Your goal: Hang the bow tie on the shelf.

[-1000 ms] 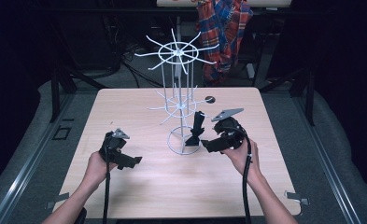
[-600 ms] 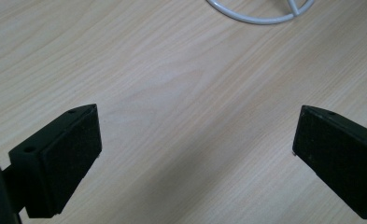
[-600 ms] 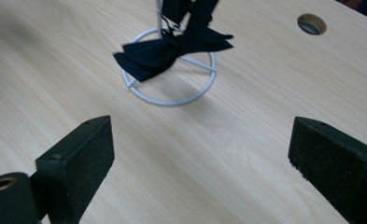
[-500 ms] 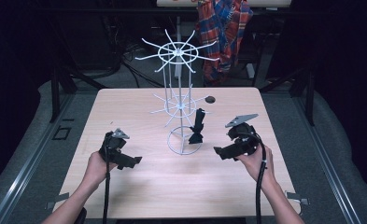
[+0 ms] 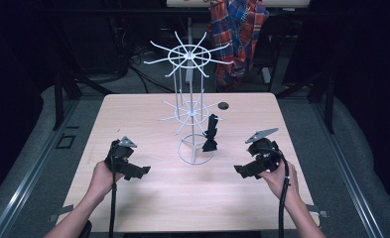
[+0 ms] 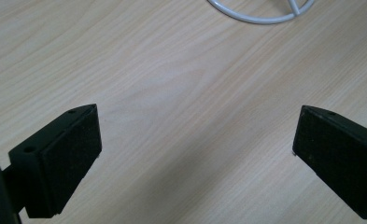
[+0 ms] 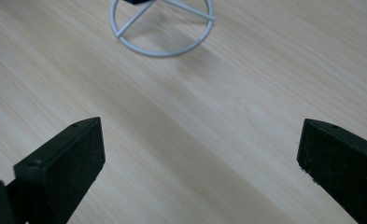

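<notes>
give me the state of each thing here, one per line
wire rack: upright on the table, its ring base flat on the wood
black item: hanging from a lower arm of the rack, held by neither tongs
left tongs: open, nothing between them
right tongs: open after just widening, nothing between them
plaid cloth: draped behind the table

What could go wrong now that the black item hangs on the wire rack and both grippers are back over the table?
1. The black item hangs low on the rack, near an arm's tip; a bump may drop it.
2. The rack is tall on a small ring base, so it may tip.
3. The right gripper, whose fingers have just been opening with nothing between them, is close enough to knock it.
</notes>
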